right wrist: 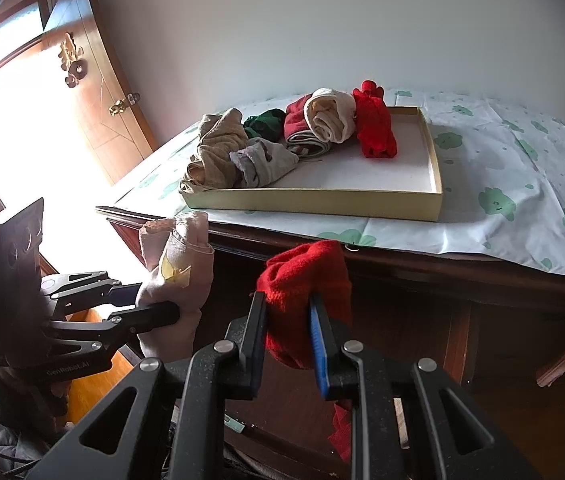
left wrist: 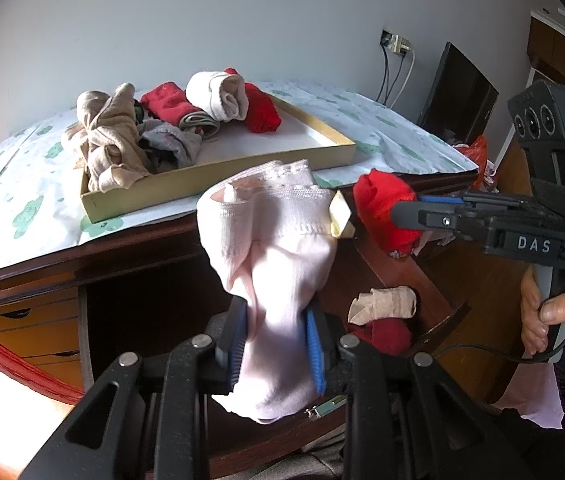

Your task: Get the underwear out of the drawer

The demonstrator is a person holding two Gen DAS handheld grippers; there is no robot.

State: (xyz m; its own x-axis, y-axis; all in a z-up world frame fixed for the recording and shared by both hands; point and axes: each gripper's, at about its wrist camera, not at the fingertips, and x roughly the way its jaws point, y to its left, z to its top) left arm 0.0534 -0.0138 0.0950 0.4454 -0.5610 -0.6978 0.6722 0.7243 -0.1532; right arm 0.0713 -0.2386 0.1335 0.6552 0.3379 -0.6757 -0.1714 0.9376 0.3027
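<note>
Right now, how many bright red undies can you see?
2. One red roll lies in the shallow box on the table, at the right end of the pile. The other red one is pinched in the right tongs. More may hide.

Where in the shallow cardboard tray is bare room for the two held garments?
Free: the shallow gold-edged cardboard tray has bare white floor along its near and right walls, right of the bright red rolled garment. Crowded: its far-left corner, piled with the beige bundle and grey garment.
</note>
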